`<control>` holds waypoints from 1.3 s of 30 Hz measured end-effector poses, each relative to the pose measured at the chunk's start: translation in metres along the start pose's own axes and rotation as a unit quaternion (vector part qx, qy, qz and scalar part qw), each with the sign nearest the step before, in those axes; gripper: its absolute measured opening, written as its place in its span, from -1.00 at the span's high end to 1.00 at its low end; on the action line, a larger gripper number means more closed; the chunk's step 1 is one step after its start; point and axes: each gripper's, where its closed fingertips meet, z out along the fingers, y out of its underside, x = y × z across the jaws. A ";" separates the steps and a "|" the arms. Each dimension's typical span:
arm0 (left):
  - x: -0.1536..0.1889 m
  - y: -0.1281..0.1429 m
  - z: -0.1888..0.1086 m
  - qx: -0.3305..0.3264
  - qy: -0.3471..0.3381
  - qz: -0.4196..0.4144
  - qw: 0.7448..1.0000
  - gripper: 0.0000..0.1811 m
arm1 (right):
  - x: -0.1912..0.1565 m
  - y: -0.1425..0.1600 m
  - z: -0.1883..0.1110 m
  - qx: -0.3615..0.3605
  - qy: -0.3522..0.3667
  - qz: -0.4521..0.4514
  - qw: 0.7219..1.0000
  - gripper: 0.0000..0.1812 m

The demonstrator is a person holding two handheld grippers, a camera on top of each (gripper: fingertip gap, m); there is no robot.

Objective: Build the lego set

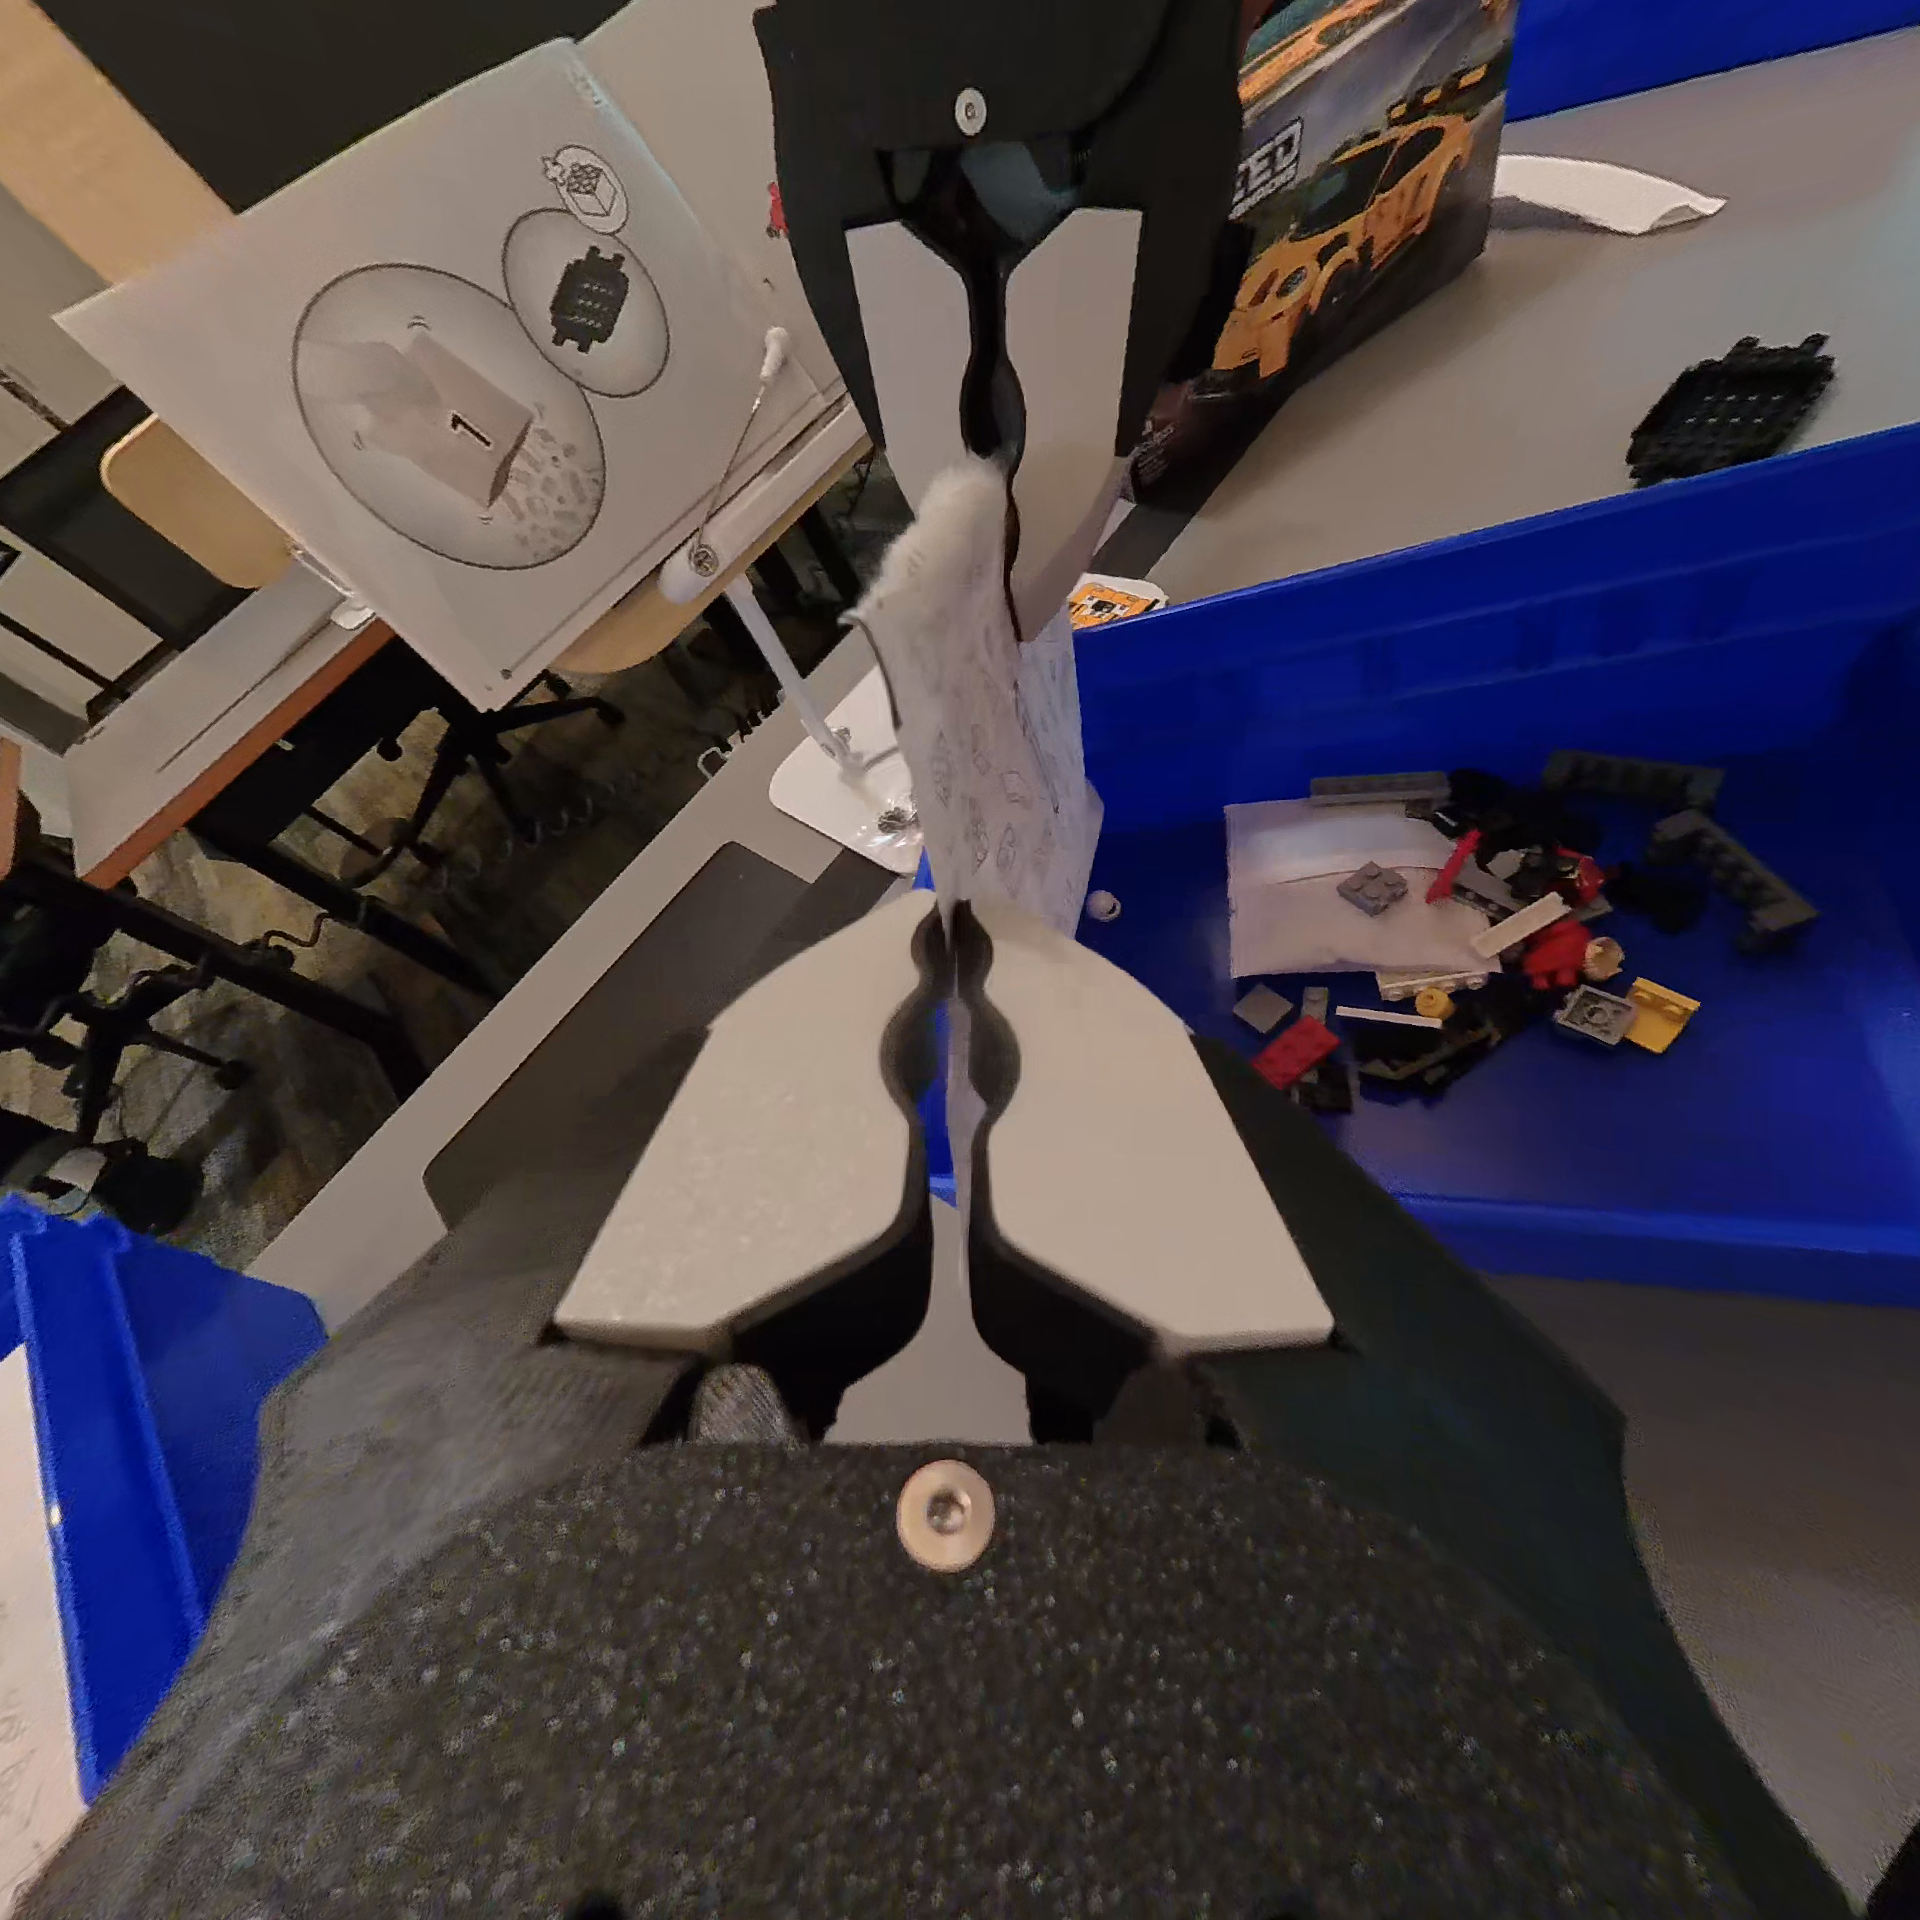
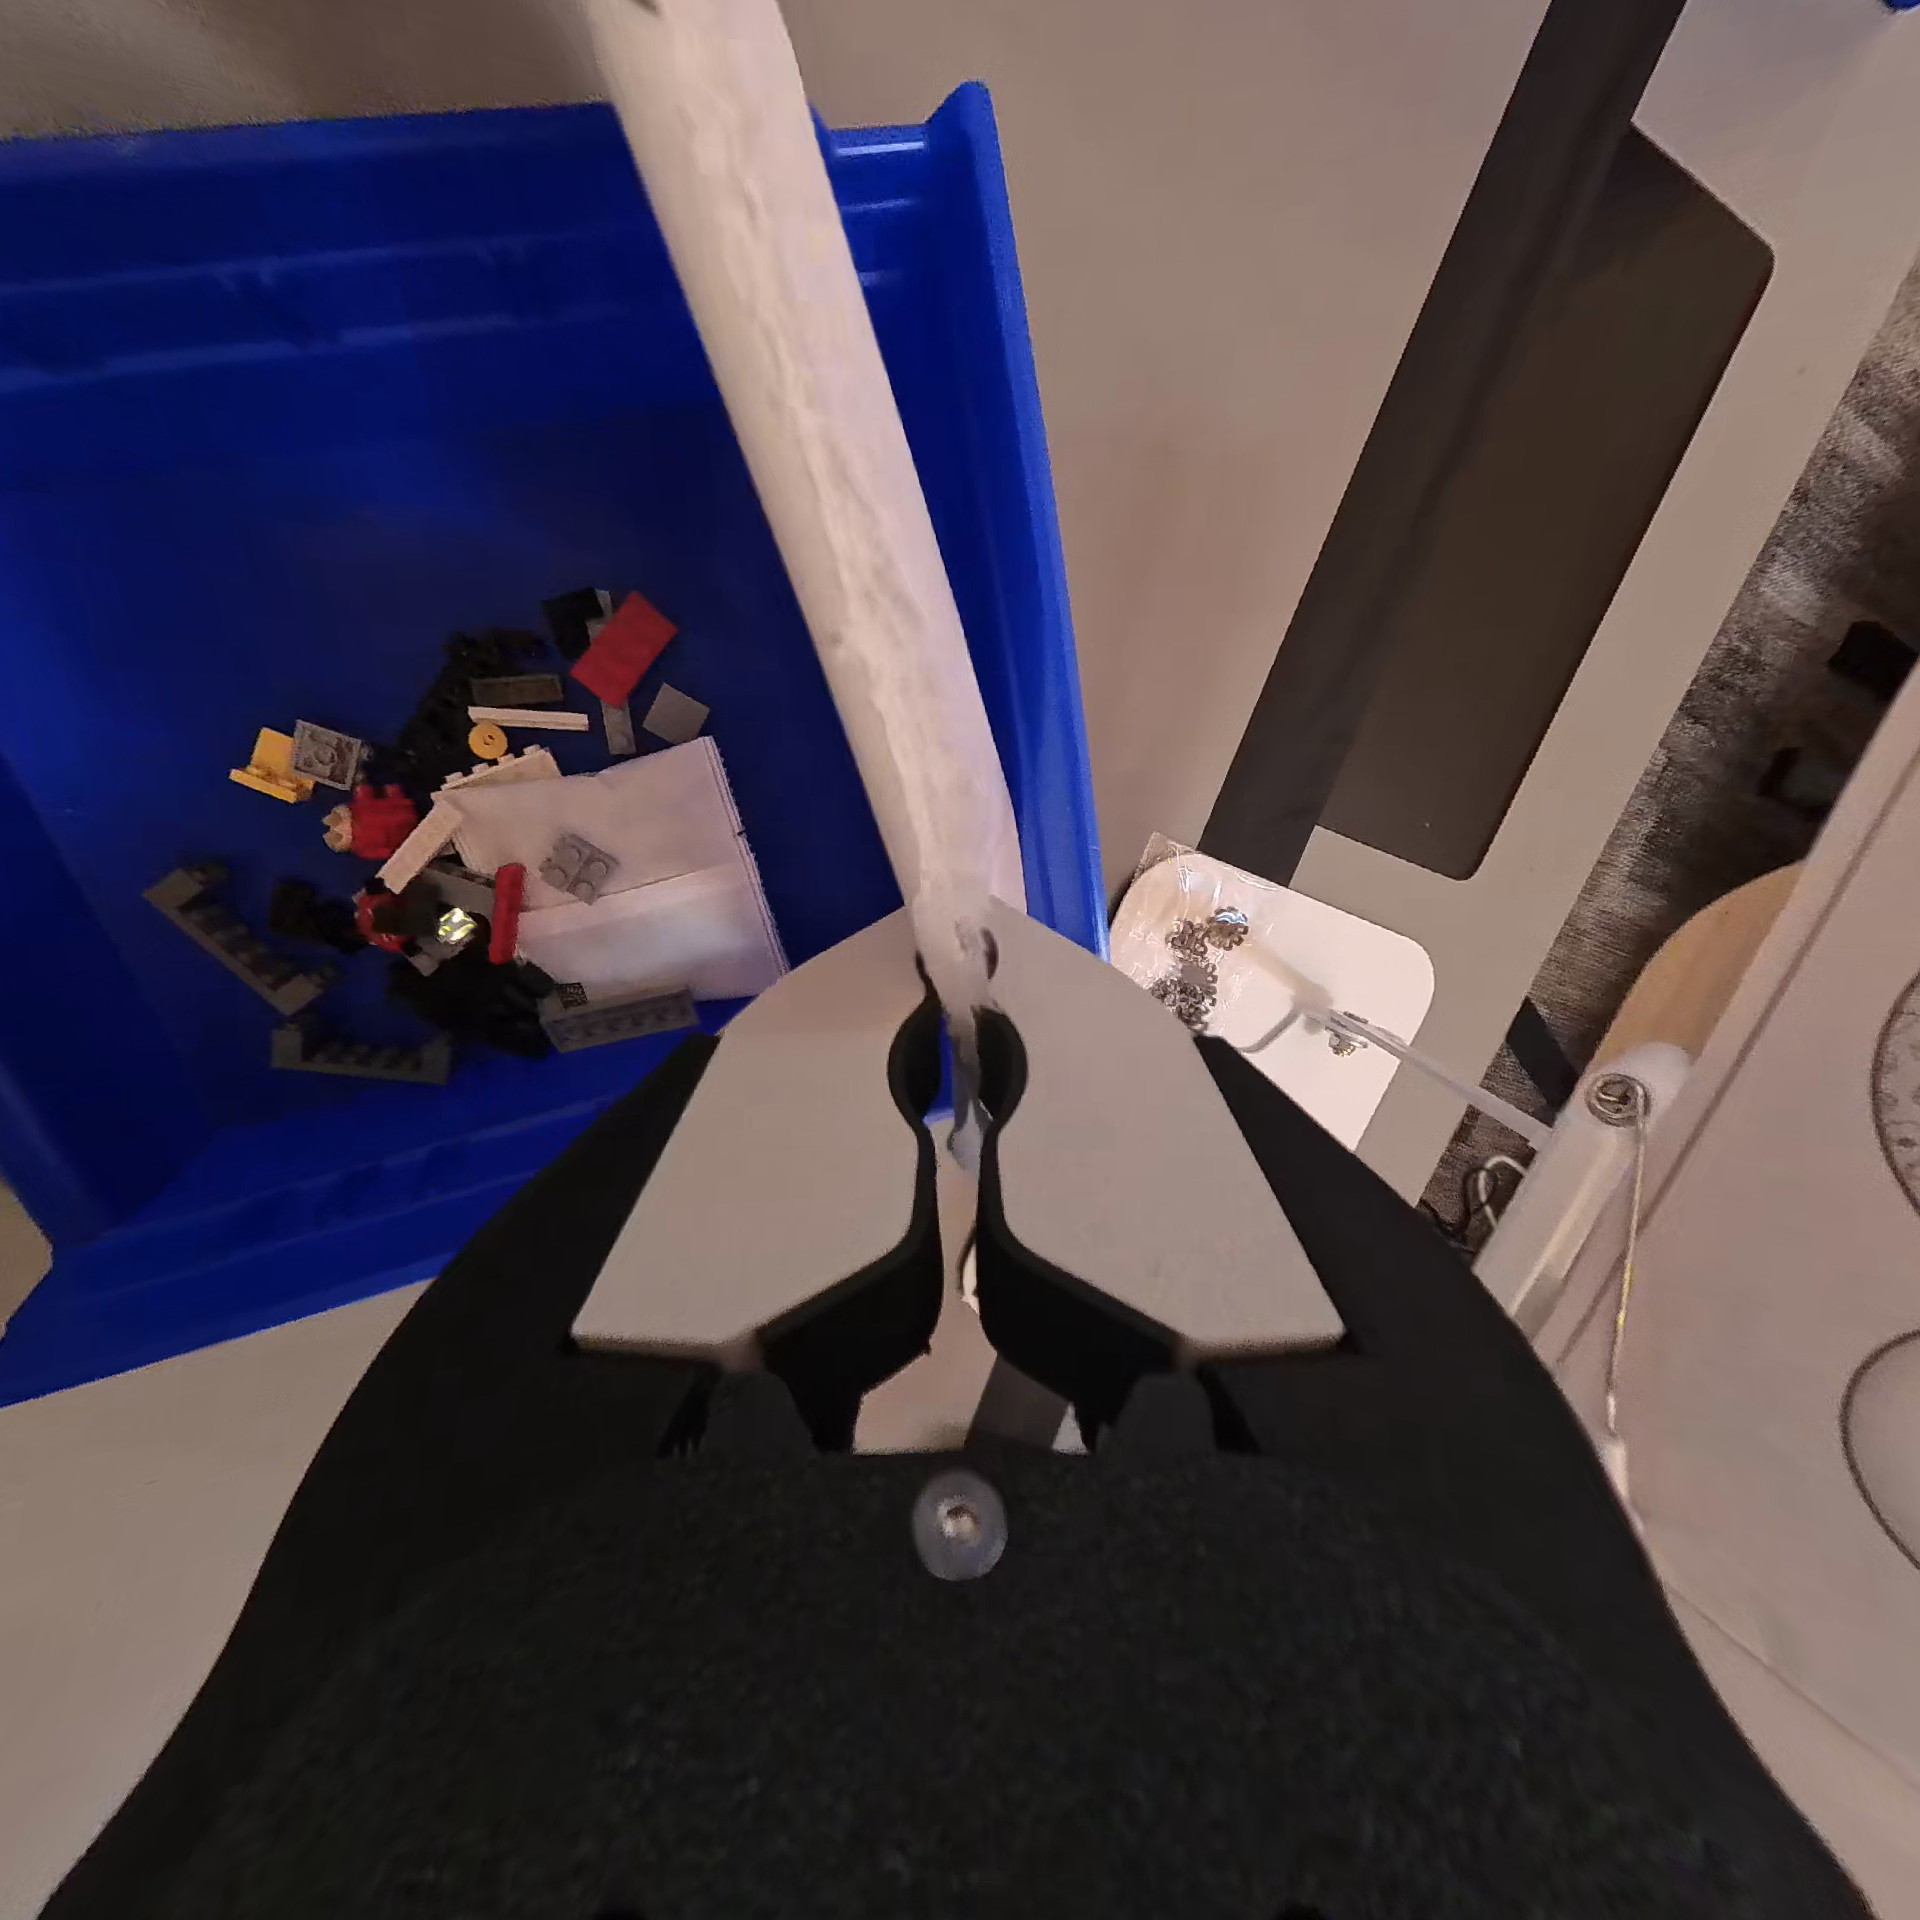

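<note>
A white printed paper bag [image 1: 987,727] is stretched in the air between my two grippers, above the edge of a blue bin [image 1: 1558,540]. My left gripper [image 1: 954,925] is shut on the bag's near end. My right gripper [image 1: 995,449] faces it from above and is shut on the bag's torn, frayed far end. In the right wrist view my right gripper [image 2: 958,982] pinches the bag [image 2: 821,436], which runs up out of the picture. Loose Lego pieces [image 1: 1455,987] lie in the bin, red, black, grey, yellow and white.
An empty white bag [image 2: 644,862] lies in the bin [image 2: 312,187] among the pieces. An open instruction booklet [image 1: 416,364] leans on a stand. The set's box [image 1: 1361,187] and a black built plate [image 1: 1730,410] sit on the grey table. Another blue bin [image 1: 104,1403] is near left. One gripper's finger ends stand about 12 cm off the other's.
</note>
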 end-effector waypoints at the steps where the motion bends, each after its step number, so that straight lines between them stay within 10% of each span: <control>1: -0.001 -0.001 -0.001 0.003 0.003 -0.009 1.000 0.99 | 0.001 0.000 -0.002 0.001 0.001 0.001 1.000 1.00; 15: -0.029 -0.030 -0.016 0.131 0.063 -0.156 0.977 0.99 | 0.003 -0.019 -0.044 0.122 -0.004 0.042 0.992 1.00; 28: -0.050 -0.010 -0.012 -0.115 0.021 -0.080 0.990 0.99 | 0.002 -0.037 0.023 0.202 -0.042 0.101 0.973 0.99; 31: -0.060 0.000 -0.012 -0.167 0.007 -0.067 0.984 1.00 | 0.011 -0.029 0.024 0.202 -0.007 0.108 0.973 0.74; 39: -0.073 0.019 -0.033 -0.195 -0.033 -0.103 0.975 1.00 | -0.026 0.021 0.012 0.077 -0.004 0.071 0.994 0.61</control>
